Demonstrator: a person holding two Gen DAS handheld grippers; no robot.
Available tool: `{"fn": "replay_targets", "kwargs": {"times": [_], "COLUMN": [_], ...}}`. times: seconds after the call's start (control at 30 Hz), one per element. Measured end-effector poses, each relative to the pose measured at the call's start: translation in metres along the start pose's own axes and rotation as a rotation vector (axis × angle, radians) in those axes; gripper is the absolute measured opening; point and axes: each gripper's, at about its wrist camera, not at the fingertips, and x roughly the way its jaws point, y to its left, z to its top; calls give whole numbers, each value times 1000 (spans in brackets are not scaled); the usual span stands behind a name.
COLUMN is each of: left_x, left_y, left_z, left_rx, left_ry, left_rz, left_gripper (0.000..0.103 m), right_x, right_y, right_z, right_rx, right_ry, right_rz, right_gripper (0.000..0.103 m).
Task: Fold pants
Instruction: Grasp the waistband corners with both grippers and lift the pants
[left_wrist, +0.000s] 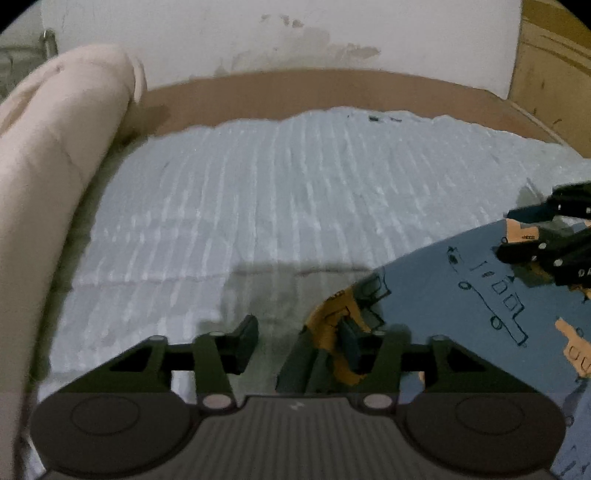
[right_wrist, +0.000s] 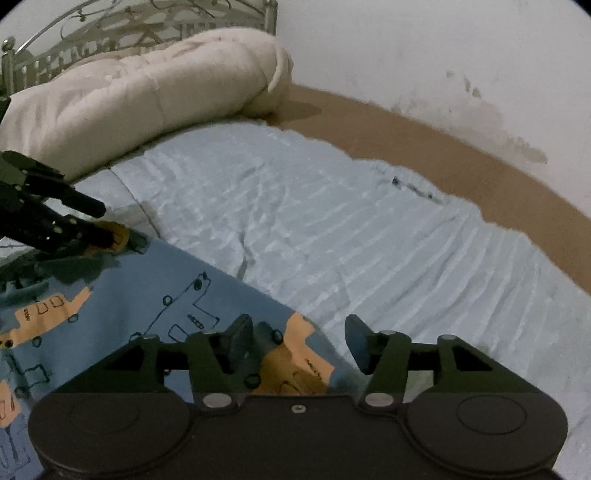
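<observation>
The pants (left_wrist: 461, 295) are blue cloth printed with orange trucks and line-drawn vehicles, lying on a pale blue ribbed bedspread (left_wrist: 277, 192). In the left wrist view they fill the lower right; in the right wrist view the pants (right_wrist: 122, 295) fill the lower left. My left gripper (left_wrist: 299, 339) is open, its right finger at the orange-printed corner of the pants. My right gripper (right_wrist: 299, 339) is open over the pants' other corner, its left finger over the cloth. Each gripper shows in the other's view: the right gripper (left_wrist: 546, 243) and the left gripper (right_wrist: 66, 221).
A rolled cream comforter (left_wrist: 48, 177) lies along the left of the bed, also in the right wrist view (right_wrist: 147, 92). A brown mattress edge (right_wrist: 443, 147) meets a stained white wall. A metal headboard (right_wrist: 74, 40) stands behind the comforter.
</observation>
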Motion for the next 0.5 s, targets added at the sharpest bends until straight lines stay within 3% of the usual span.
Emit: {"fn": "replay_targets", "kwargs": {"times": [0.07,0.13,0.2,0.5], "left_x": [-1,-5,-14,-96], "left_y": [3,2,-3,-26], "left_z": [0,0,1,-15], "left_rx": [-50,-71,-53,37], "left_ry": [10,10,-11,-212], "left_rz": [-48,-37,-25,8], "left_gripper": [7,3,1,1], "right_x": [7,10,6,-69], "right_y": [0,1,2,20], "right_z": [-2,-3,-4,-12], "right_rx": [22,46,53,-5], "right_ry": [26,36,27,-132], "right_rz": [13,24,28,-12], "right_gripper": [52,22,6,1]}}
